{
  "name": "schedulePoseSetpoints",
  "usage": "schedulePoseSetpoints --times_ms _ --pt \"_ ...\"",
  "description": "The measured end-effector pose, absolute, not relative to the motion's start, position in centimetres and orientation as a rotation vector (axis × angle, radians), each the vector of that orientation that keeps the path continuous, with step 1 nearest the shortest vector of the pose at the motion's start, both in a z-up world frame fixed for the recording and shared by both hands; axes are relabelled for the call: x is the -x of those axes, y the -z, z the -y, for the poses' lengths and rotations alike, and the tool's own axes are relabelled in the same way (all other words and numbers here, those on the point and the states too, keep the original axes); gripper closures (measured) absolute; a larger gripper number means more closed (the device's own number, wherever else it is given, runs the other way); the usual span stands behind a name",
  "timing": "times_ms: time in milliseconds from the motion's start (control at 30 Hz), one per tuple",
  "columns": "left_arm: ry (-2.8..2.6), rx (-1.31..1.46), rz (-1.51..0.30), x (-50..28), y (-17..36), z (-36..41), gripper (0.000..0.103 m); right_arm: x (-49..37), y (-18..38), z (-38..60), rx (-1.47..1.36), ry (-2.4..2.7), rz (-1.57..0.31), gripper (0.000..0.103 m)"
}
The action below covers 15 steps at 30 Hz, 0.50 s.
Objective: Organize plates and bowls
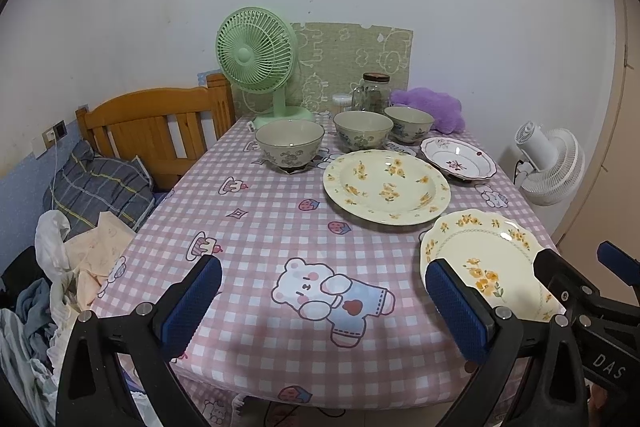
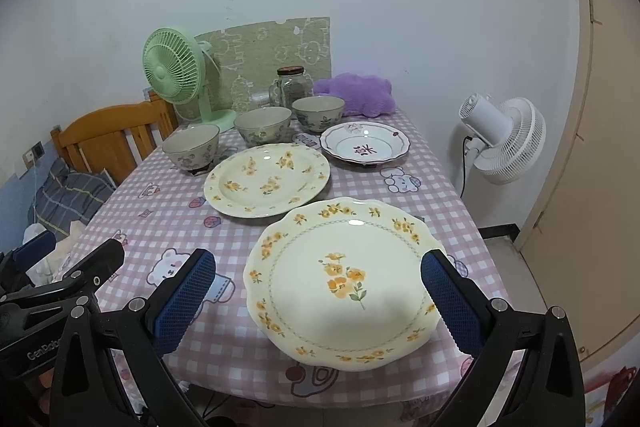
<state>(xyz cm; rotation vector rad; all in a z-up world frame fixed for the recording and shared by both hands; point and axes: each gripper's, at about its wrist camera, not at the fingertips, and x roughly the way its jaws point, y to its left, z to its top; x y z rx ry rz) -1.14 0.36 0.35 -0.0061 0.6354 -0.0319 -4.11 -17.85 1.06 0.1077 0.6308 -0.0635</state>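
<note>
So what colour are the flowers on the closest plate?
Orange-yellow, on the cream plate; clearest in the right wrist view.

three bowls [image 2: 191,146], three plates [image 2: 267,179], two fans [image 2: 176,73], one jar [image 2: 291,85]

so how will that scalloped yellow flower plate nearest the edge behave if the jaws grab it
The scalloped plate looks like glazed ceramic, so probably stiff, breakable and slippery. It lies flat on the tablecloth, so its low rim may be awkward to catch; pushing would likely slide it, not tip.
</note>
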Motion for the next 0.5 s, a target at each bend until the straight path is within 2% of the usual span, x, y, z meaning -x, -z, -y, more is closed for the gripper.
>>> schedulePoseSetpoints --times_ms 500 --pt "0.014 0.001 -0.625 1.32 -0.15 0.51 0.001 3.86 -0.74 18.67 -0.122 0.060 -0.642 0.000"
